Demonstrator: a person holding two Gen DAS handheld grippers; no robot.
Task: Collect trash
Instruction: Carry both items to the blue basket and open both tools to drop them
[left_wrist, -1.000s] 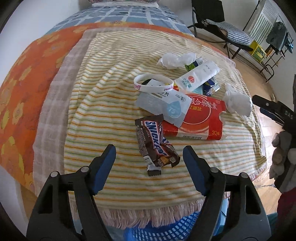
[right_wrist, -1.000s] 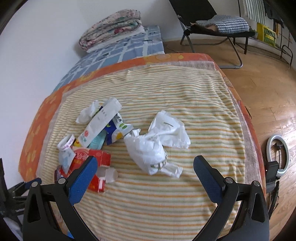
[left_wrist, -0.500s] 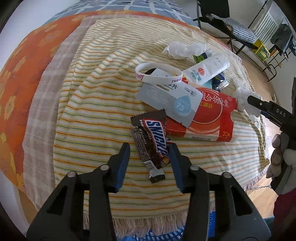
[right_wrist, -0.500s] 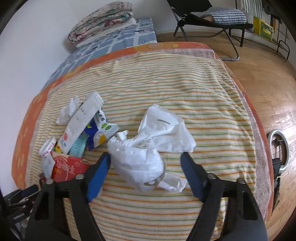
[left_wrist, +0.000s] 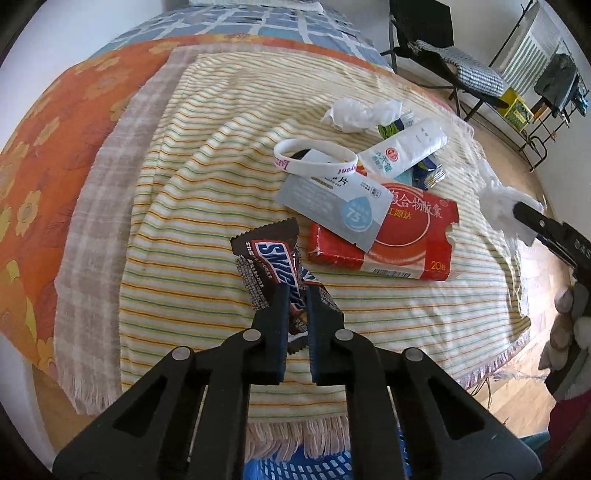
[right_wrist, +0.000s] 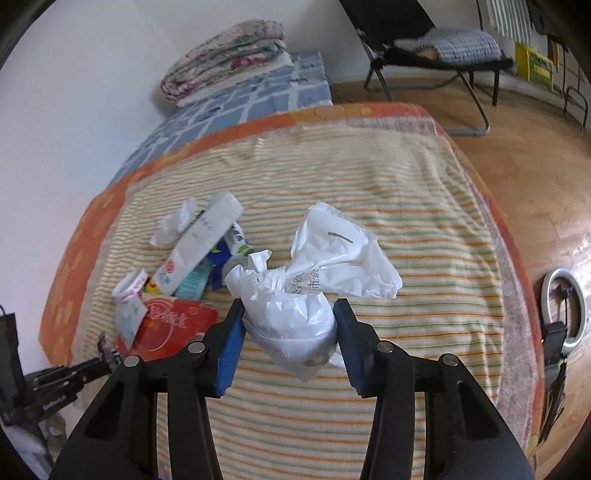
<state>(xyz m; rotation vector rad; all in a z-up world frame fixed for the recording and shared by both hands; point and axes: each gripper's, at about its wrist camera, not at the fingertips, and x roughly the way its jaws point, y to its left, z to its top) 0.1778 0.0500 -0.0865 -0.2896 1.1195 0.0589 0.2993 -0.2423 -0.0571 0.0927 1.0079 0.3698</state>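
The Snickers wrapper (left_wrist: 275, 275), just in front of the red box (left_wrist: 388, 240), is pinched by the left gripper (left_wrist: 295, 295) — ready for lifting. Right of that box, the white plastic bag (right_wrist: 295, 314) is squeezed by the just-closing right gripper (right_wrist: 290, 325).

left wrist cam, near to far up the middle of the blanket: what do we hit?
Left tongs shut on the Snickers wrapper → red box → grey-blue sachet → white wristband → crumpled tissue.
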